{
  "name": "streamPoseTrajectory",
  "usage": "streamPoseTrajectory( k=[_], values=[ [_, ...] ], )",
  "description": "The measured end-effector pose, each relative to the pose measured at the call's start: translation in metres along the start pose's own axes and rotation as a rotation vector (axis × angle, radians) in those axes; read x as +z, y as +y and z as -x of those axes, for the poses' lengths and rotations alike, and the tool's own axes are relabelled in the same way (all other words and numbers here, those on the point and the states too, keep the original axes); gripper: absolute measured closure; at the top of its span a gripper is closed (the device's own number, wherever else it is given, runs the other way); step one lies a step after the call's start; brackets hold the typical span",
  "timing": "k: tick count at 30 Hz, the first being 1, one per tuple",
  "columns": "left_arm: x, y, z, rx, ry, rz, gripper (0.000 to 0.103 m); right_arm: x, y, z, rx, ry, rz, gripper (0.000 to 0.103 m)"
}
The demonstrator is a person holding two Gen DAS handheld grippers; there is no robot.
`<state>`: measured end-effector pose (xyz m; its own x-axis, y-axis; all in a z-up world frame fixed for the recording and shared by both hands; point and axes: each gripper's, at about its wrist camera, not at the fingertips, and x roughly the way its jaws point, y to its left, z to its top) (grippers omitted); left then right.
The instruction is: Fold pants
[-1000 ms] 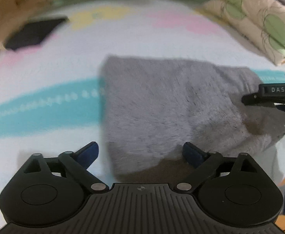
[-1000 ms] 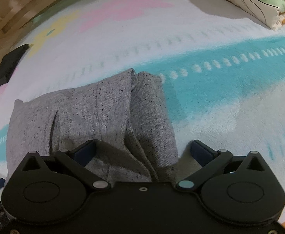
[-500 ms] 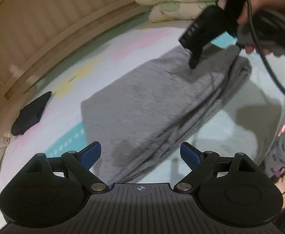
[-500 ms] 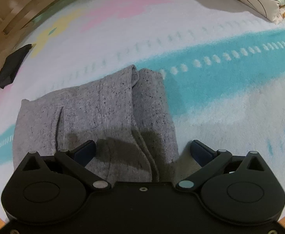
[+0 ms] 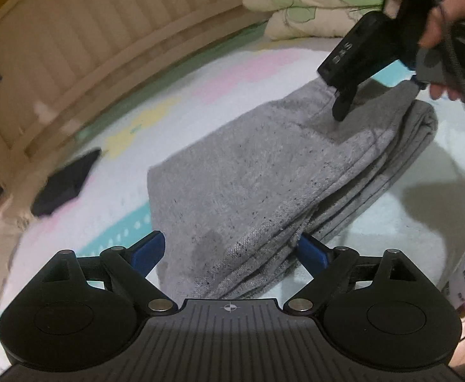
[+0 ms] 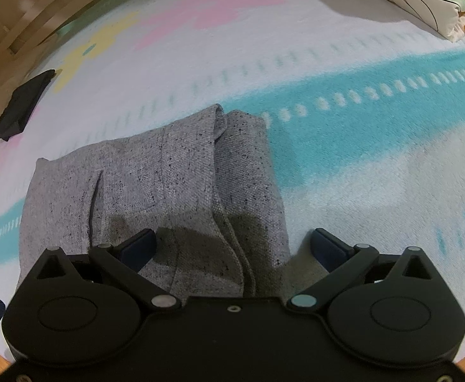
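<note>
The grey speckled pants [image 5: 264,175] lie folded into a thick, layered rectangle on the bed sheet. My left gripper [image 5: 229,250] stands open just above their near end, with cloth showing between the blue pads but not pinched. In the right wrist view the same pants [image 6: 169,175] lie flat with a lengthwise fold line. My right gripper [image 6: 232,245] hangs open over their near edge, holding nothing. From the left wrist view a hand [image 5: 455,6] holds that right gripper, and one of its fingers [image 5: 342,108] is down at the far end of the pants.
A dark folded garment [image 5: 67,187] lies near the wooden bed rail [image 5: 105,47], also seen as the dark garment [image 6: 22,105]. A folded quilt [image 5: 312,3] is stacked at the far side. The sheet [image 6: 359,111] carries a teal stripe.
The left gripper has pulled back and turned, so the pants now lie diagonally and the right gripper shows above them. The right gripper has barely moved. The pants stay folded.
</note>
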<state>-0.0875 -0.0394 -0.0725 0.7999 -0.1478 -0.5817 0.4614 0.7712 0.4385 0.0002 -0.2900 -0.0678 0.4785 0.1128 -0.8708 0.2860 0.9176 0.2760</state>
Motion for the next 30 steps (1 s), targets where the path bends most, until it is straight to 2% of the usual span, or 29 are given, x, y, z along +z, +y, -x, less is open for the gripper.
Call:
streamPoseTrajectory(
  k=[2,5,14,21,30],
  values=[
    [-0.001,-0.008,0.007,0.019,-0.046,-0.048,0.014,0.0,0.001,0.0,-0.002,0.001,-0.001,0.0],
    [0.001,-0.014,0.012,0.003,-0.088,-0.065,0.014,0.001,0.002,-0.001,-0.008,0.003,-0.004,0.0],
    [0.013,-0.019,-0.014,0.047,-0.054,-0.09,0.013,-0.002,0.003,0.0,-0.006,-0.004,-0.002,0.0],
    [0.005,-0.009,-0.01,0.06,-0.017,-0.08,0.012,-0.002,0.003,0.0,0.001,-0.002,0.002,0.0],
    [0.001,-0.016,-0.002,0.113,-0.062,-0.17,0.013,0.0,0.006,0.001,0.006,-0.002,0.045,0.001]
  ],
)
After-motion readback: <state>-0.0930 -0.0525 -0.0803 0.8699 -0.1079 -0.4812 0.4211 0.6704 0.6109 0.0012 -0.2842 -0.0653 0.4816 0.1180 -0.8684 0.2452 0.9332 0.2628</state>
